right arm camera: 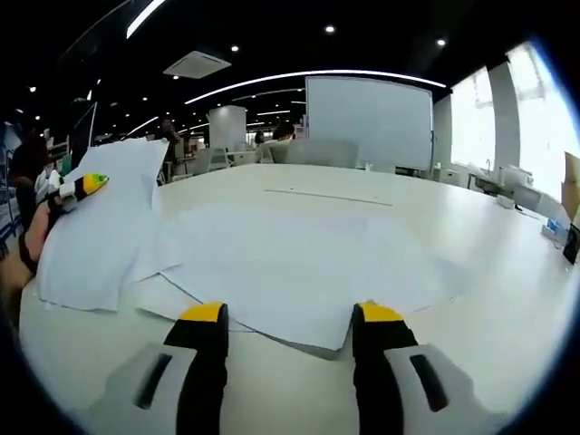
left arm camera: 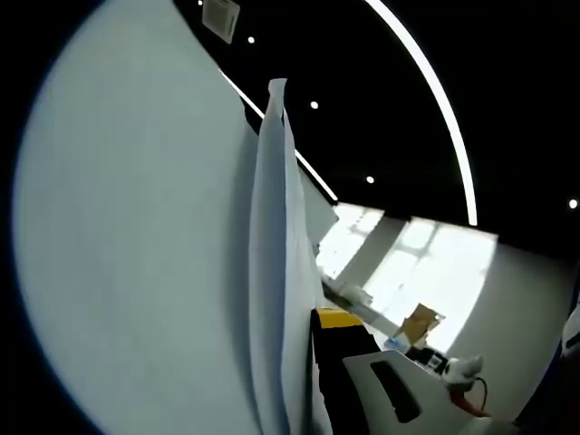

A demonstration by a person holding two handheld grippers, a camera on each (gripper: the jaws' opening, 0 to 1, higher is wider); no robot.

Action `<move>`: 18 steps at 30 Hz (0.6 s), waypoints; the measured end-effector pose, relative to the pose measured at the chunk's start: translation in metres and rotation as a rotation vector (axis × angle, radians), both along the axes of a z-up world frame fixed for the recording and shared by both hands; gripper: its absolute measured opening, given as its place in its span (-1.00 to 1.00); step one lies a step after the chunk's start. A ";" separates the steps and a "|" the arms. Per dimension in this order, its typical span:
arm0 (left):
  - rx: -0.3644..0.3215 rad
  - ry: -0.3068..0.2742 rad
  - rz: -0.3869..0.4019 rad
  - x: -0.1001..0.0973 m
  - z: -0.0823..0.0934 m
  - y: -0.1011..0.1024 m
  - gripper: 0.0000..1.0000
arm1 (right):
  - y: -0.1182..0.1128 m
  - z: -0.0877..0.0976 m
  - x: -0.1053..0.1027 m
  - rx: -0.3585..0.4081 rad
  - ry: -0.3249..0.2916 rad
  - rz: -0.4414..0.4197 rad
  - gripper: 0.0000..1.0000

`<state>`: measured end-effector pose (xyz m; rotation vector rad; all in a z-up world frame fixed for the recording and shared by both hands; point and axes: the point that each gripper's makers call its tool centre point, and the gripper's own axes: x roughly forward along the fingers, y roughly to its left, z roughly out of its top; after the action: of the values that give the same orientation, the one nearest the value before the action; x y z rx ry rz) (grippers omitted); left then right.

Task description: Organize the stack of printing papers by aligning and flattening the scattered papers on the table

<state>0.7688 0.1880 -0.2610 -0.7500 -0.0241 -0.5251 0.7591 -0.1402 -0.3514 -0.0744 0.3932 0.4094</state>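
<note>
Right gripper view: scattered white printing papers lie flat on the round white table, just beyond the right gripper, whose jaws stand wide apart, empty. Far left, the left gripper pinches lifted white sheets.

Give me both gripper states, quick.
Left gripper: shut on lifted sheets.
Right gripper: open, holding nothing, jaws apart at the edge of the papers on the table.
</note>
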 end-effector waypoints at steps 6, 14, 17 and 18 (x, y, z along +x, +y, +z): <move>0.000 0.000 0.000 0.000 0.000 -0.001 -0.88 | -0.006 0.000 0.001 -0.005 -0.002 -0.010 -0.21; 0.003 0.000 0.002 0.000 -0.001 -0.001 -0.88 | -0.011 0.001 0.003 -0.045 -0.031 -0.008 -0.45; 0.003 0.000 0.002 0.000 -0.001 -0.001 -0.88 | -0.012 0.001 0.003 -0.061 -0.040 -0.005 -0.52; 0.002 0.000 0.002 0.000 -0.001 -0.001 -0.88 | -0.012 0.001 0.003 -0.063 -0.041 -0.005 -0.53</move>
<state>0.7687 0.1867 -0.2617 -0.7476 -0.0239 -0.5234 0.7623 -0.1520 -0.3501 -0.1430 0.3655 0.3900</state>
